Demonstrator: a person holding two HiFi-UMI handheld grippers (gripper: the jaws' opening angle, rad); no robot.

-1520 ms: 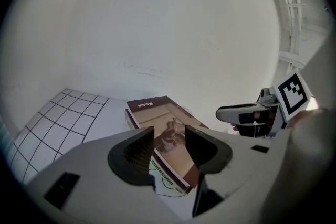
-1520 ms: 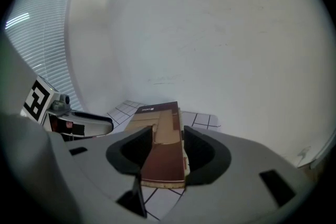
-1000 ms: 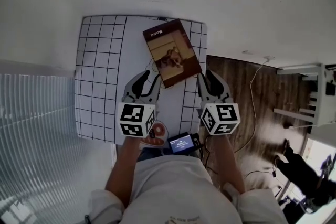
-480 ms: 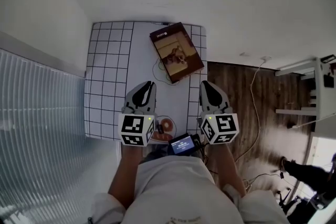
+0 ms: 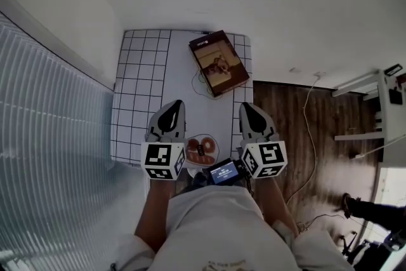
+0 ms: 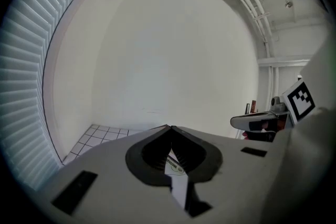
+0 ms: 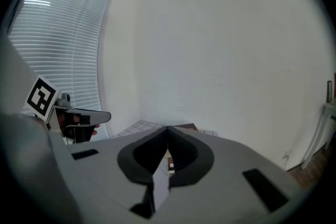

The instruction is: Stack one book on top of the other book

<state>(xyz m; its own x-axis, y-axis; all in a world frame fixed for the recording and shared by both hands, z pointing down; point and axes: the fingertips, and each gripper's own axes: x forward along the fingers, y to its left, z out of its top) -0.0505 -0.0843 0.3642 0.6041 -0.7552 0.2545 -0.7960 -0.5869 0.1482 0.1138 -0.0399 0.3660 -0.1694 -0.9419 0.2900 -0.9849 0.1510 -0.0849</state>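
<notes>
A brown book [image 5: 219,63] with a picture on its cover lies at an angle on the far right part of the white gridded table [image 5: 143,92]. I cannot make out a second book under it. My left gripper [image 5: 174,105] and right gripper [image 5: 247,108] hover side by side over the table's near end, well short of the book, both shut with nothing in them. In the left gripper view the jaws [image 6: 169,127] meet at a point. The right gripper view shows its jaws [image 7: 168,128] shut too, with the book's edge [image 7: 185,126] just beyond them.
A thin cable [image 5: 198,82] curls on the table beside the book. A round plate-like thing [image 5: 202,152] and a small screen device [image 5: 223,172] sit by the person's chest. Window blinds [image 5: 51,117] stand on the left; wooden floor [image 5: 285,111] and a white shelf [image 5: 380,117] lie to the right.
Both grippers have drawn back from the book's near corners toward the person and have closed. The book stays on the table.
</notes>
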